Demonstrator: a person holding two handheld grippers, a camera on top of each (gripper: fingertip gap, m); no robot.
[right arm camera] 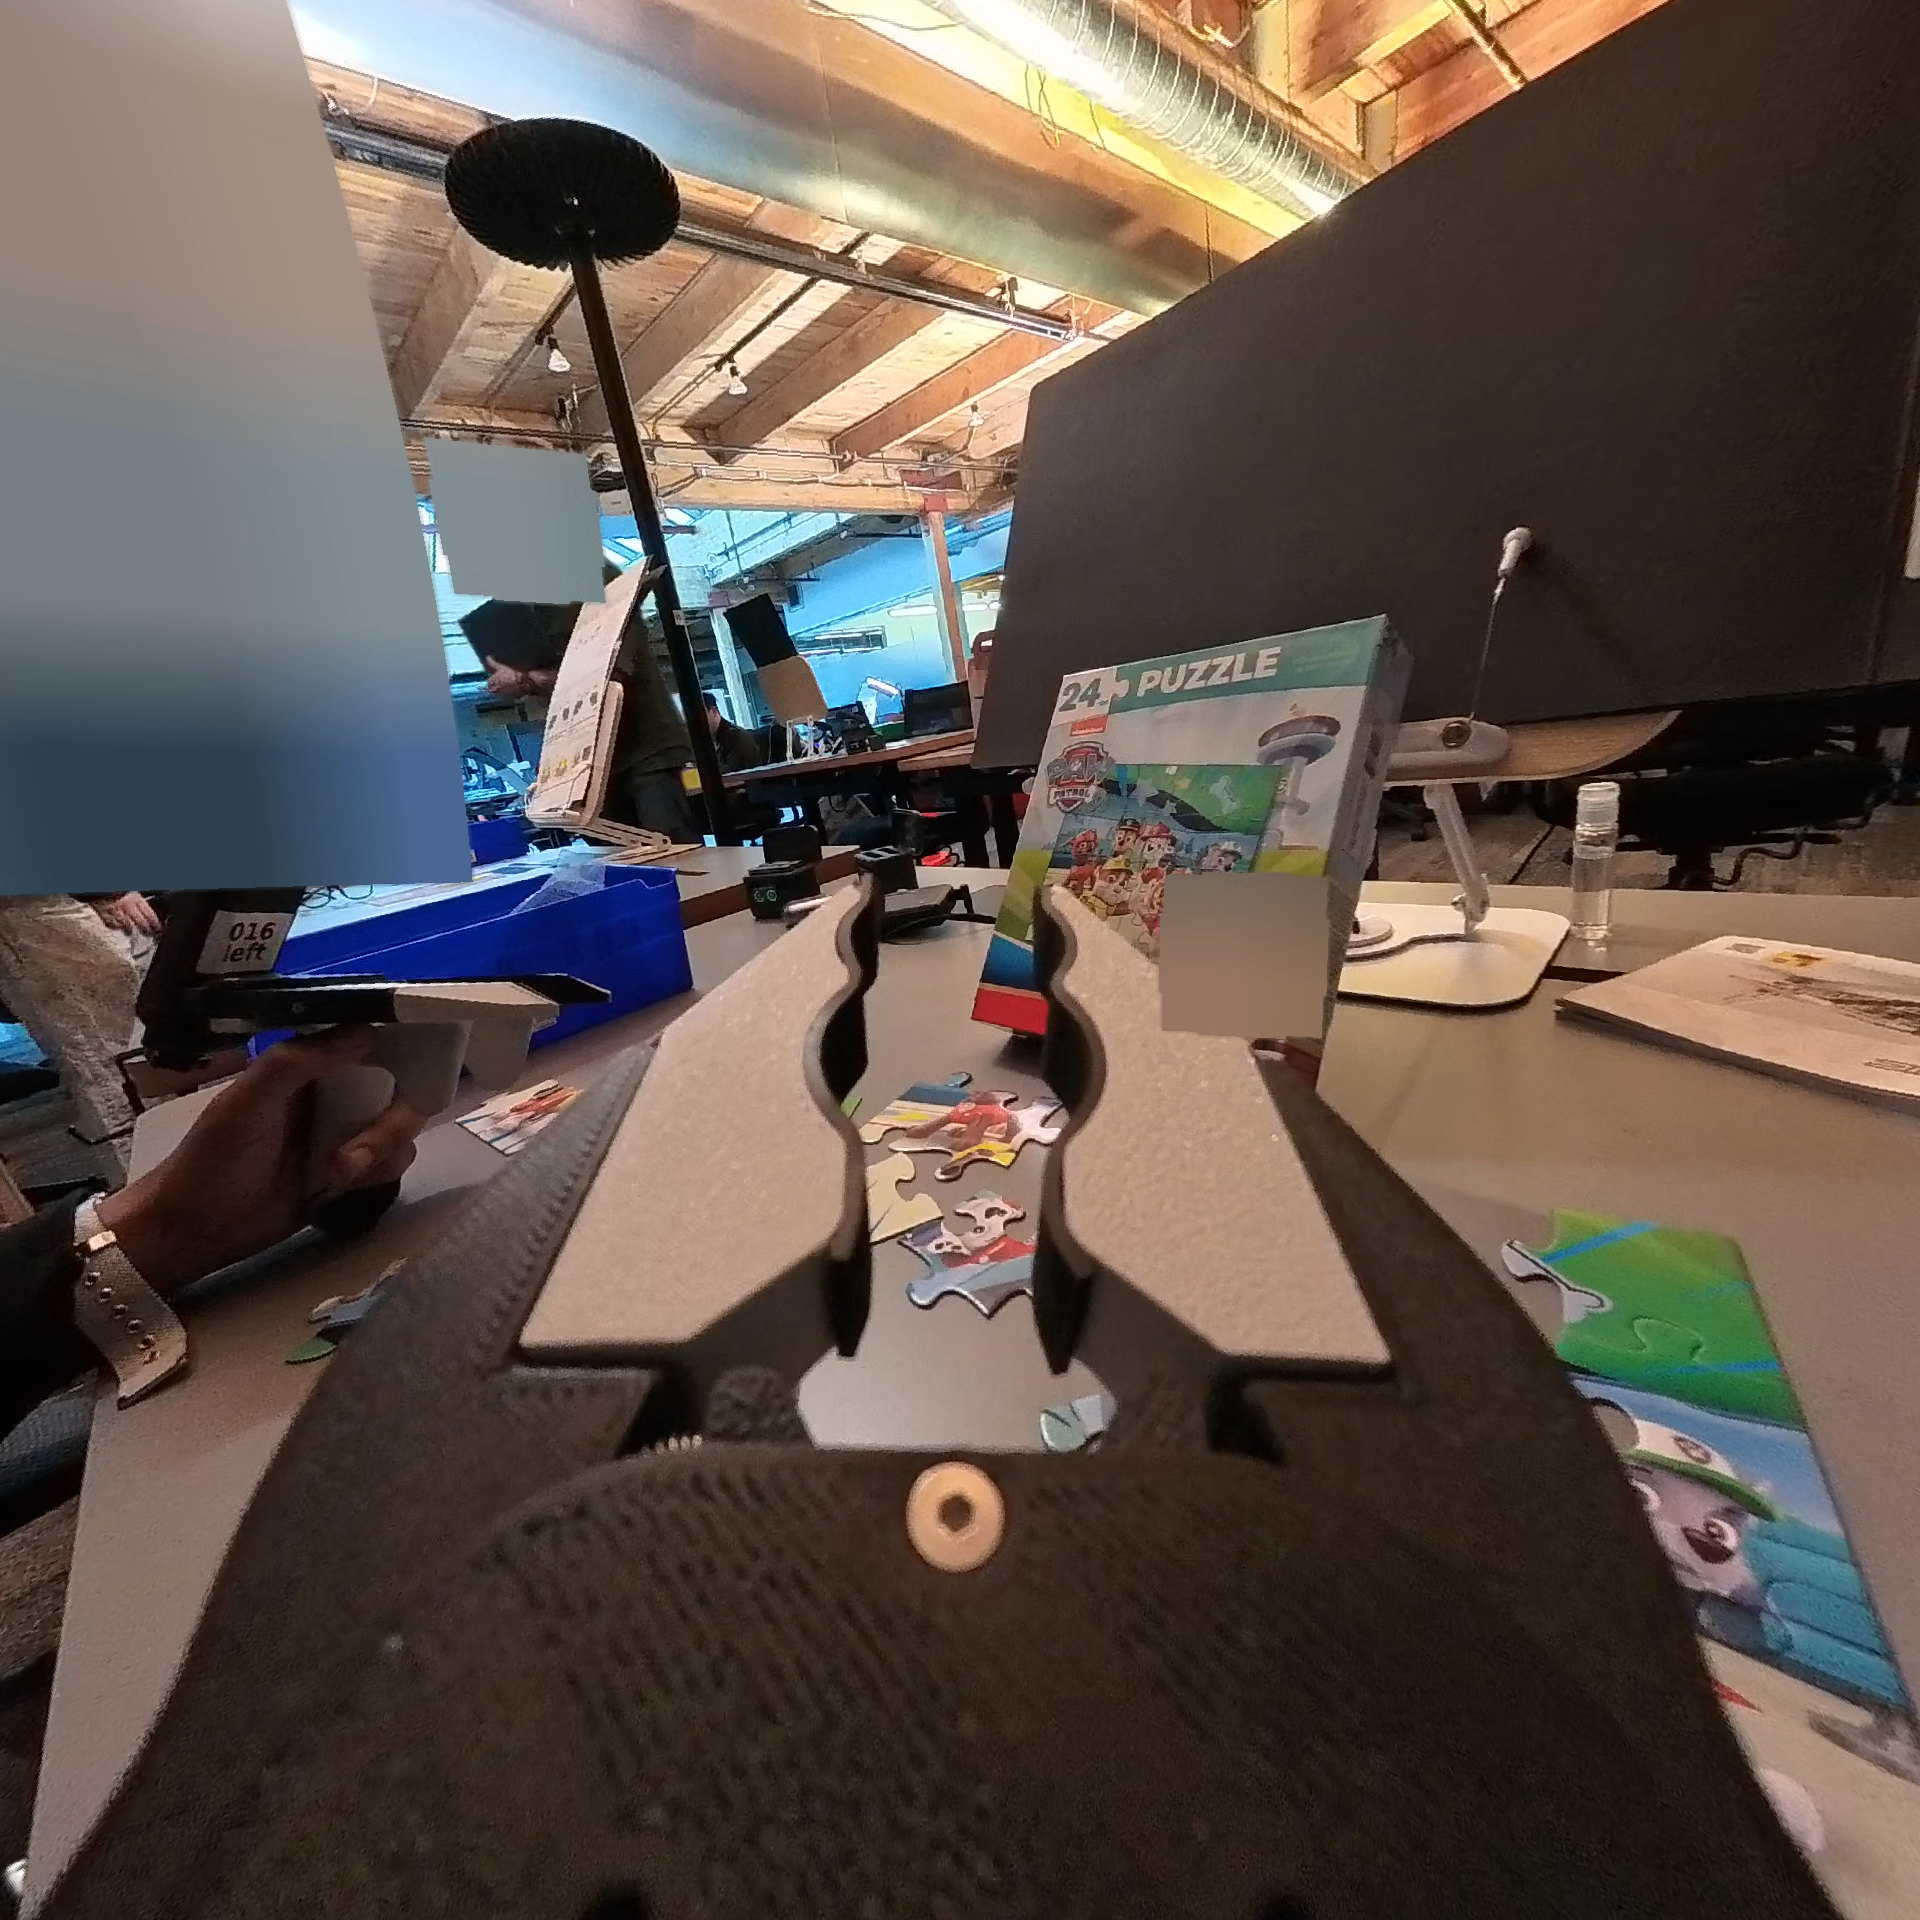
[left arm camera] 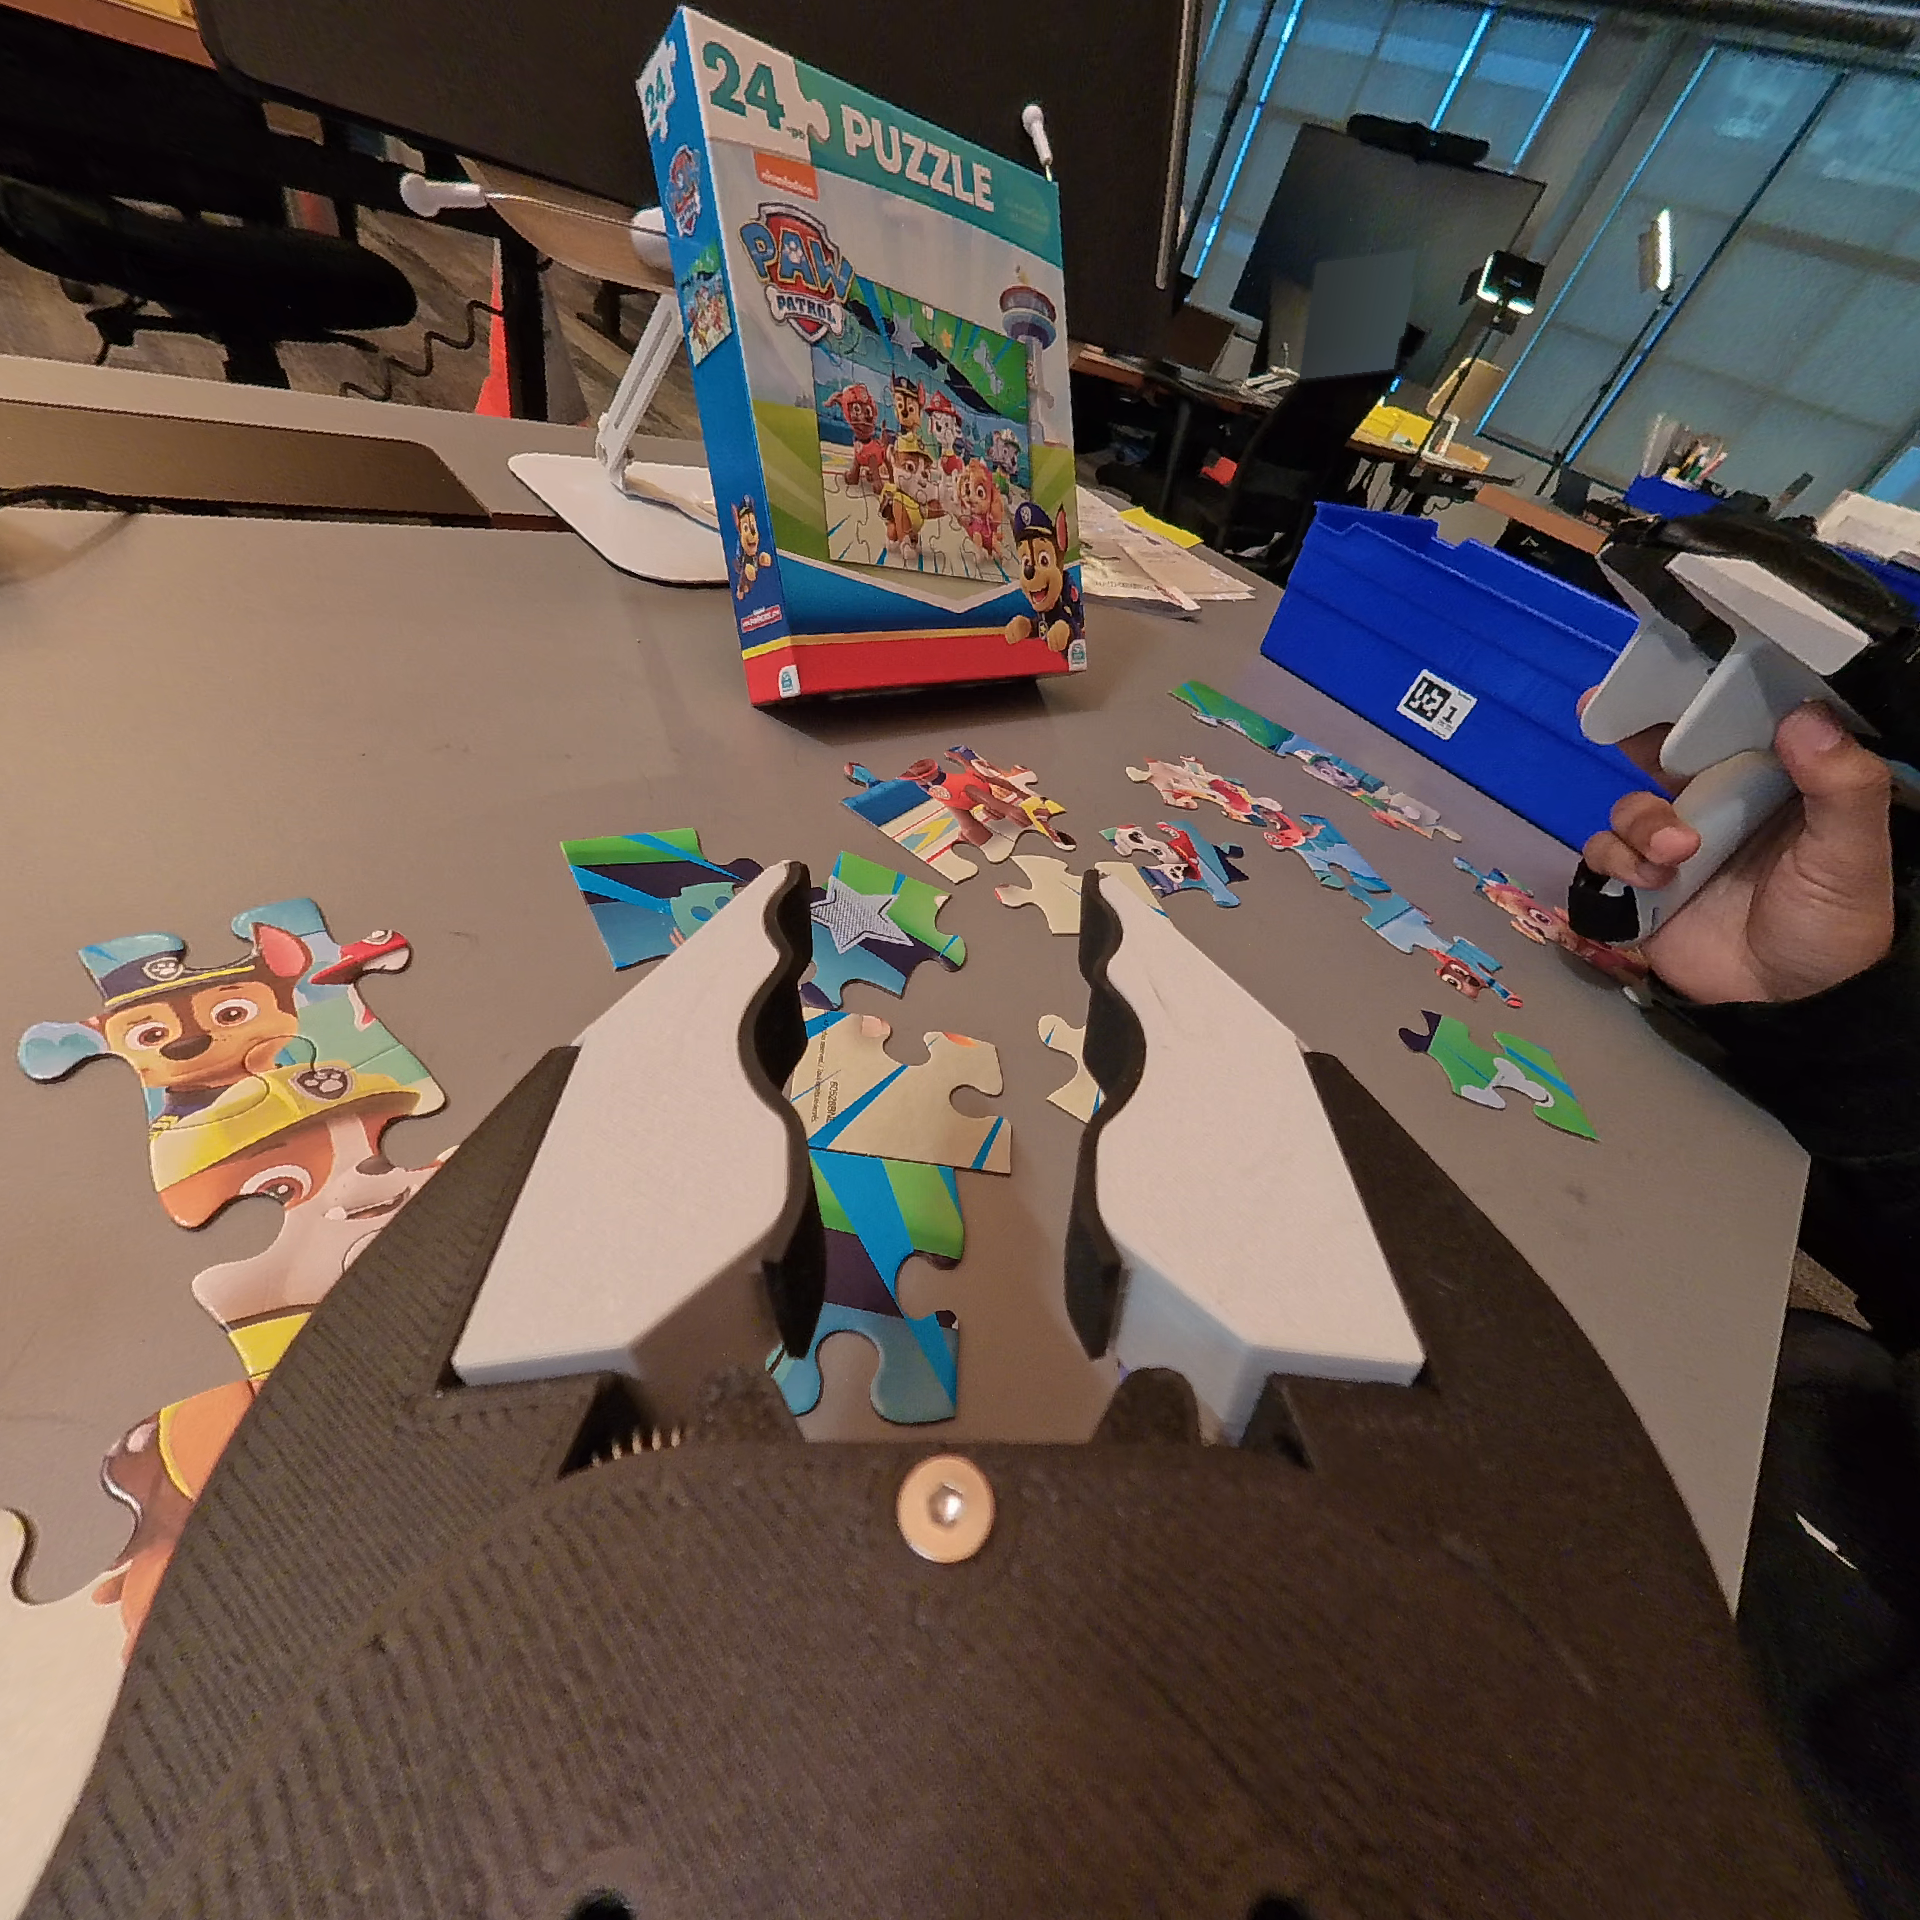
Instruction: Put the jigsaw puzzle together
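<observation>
My left gripper [left arm camera: 940, 894] is open and empty. It hovers low over loose puzzle pieces on the grey table [left arm camera: 416, 675]. A star piece [left arm camera: 883, 925] and a pale piece [left arm camera: 914, 1091] lie between and under its fingers, untouched. My right gripper [right arm camera: 954, 914] is also open and empty, above a red dog piece [right arm camera: 966, 1127] and a dalmatian piece [right arm camera: 971, 1247]. The right gripper's grey handle [left arm camera: 1725, 748] shows in a hand at the right of the left wrist view. A joined puzzle section [left arm camera: 239, 1060] lies at the left, and another [right arm camera: 1683, 1403] lies at the right of the right wrist view.
A puzzle box [left arm camera: 894, 416] stands upright at the back of the table, also in the right wrist view [right arm camera: 1216, 790]. A blue bin [left arm camera: 1455, 644] sits on the right side. A white stand [left arm camera: 623, 499], a small clear bottle [right arm camera: 1595, 862] and a booklet [right arm camera: 1756, 1018] lie farther back. My hands' fingertips stand some 30 centimetres from each other.
</observation>
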